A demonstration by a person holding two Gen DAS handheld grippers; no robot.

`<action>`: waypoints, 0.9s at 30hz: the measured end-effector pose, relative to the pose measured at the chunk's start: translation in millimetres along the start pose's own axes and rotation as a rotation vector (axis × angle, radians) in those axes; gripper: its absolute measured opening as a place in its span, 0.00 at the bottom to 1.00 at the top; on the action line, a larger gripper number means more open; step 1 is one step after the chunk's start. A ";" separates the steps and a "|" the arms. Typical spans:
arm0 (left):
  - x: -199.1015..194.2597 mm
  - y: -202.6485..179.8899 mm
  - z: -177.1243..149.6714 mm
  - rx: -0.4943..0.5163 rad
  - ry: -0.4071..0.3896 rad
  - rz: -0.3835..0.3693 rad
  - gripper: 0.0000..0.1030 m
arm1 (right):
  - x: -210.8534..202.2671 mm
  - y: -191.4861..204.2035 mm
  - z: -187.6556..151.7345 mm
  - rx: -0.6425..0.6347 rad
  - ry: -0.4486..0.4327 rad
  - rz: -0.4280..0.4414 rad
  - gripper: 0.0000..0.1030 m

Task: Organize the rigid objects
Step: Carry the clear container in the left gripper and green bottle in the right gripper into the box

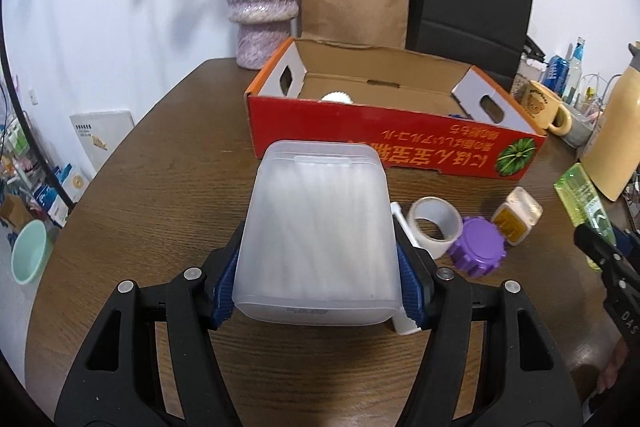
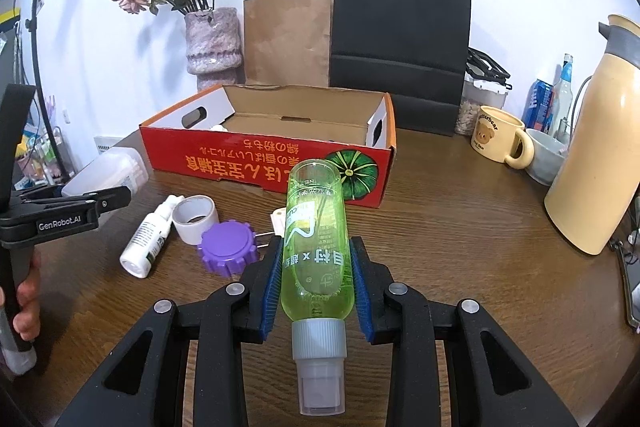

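My left gripper [image 1: 318, 287] is shut on a frosted white plastic box [image 1: 320, 227] and holds it above the table, in front of the open red cardboard box [image 1: 392, 143]. My right gripper [image 2: 316, 287] is shut on a green spray bottle [image 2: 316, 243], cap toward the camera, in front of the red box [image 2: 264, 163]. On the table lie a tape roll [image 1: 434, 225], a purple gear-shaped lid [image 1: 478, 247], a small yellow-labelled box [image 1: 516, 221] and a white dropper bottle [image 2: 150, 239]. A white round object [image 1: 336, 98] lies inside the red box.
A vase of dried flowers [image 2: 214, 43], a brown paper bag [image 2: 288, 39] and a black bag [image 2: 400, 43] stand behind the box. A bear mug [image 2: 498, 141], a grey bowl [image 2: 546, 155], a cream thermos [image 2: 596, 155] and bottles stand at the right.
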State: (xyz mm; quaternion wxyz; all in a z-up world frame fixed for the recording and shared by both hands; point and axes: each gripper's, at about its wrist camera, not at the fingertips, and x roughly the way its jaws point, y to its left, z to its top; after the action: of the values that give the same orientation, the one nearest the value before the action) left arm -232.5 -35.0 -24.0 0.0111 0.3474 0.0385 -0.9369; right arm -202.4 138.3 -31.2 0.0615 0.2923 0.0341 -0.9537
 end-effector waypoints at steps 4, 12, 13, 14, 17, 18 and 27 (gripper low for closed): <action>-10.1 -7.2 -1.6 0.012 -0.025 -0.006 0.60 | -6.1 5.2 -0.1 0.003 -0.014 0.008 0.34; -31.1 -21.3 -1.6 0.040 -0.088 -0.007 0.60 | -13.8 13.3 3.2 -0.001 -0.041 0.017 0.34; -32.2 -22.0 -1.6 0.041 -0.091 -0.008 0.60 | -14.4 14.0 4.0 -0.003 -0.045 0.017 0.34; -34.0 -23.4 -0.9 0.040 -0.096 -0.008 0.60 | -15.6 15.2 4.9 -0.003 -0.050 0.018 0.34; -37.9 -25.3 0.5 0.038 -0.106 -0.011 0.60 | -18.0 17.4 8.4 -0.003 -0.062 0.023 0.34; -38.8 -26.2 1.5 0.038 -0.109 -0.011 0.60 | -18.6 18.0 9.5 -0.003 -0.065 0.023 0.34; -40.4 -29.4 10.2 0.031 -0.119 -0.005 0.60 | -19.4 21.2 22.6 -0.009 -0.087 0.031 0.34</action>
State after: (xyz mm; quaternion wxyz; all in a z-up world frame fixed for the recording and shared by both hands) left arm -209.9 -6.7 12.0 0.0058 0.2911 0.0240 -0.9564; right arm -196.1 116.9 -2.2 0.0792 0.2506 0.0312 -0.9643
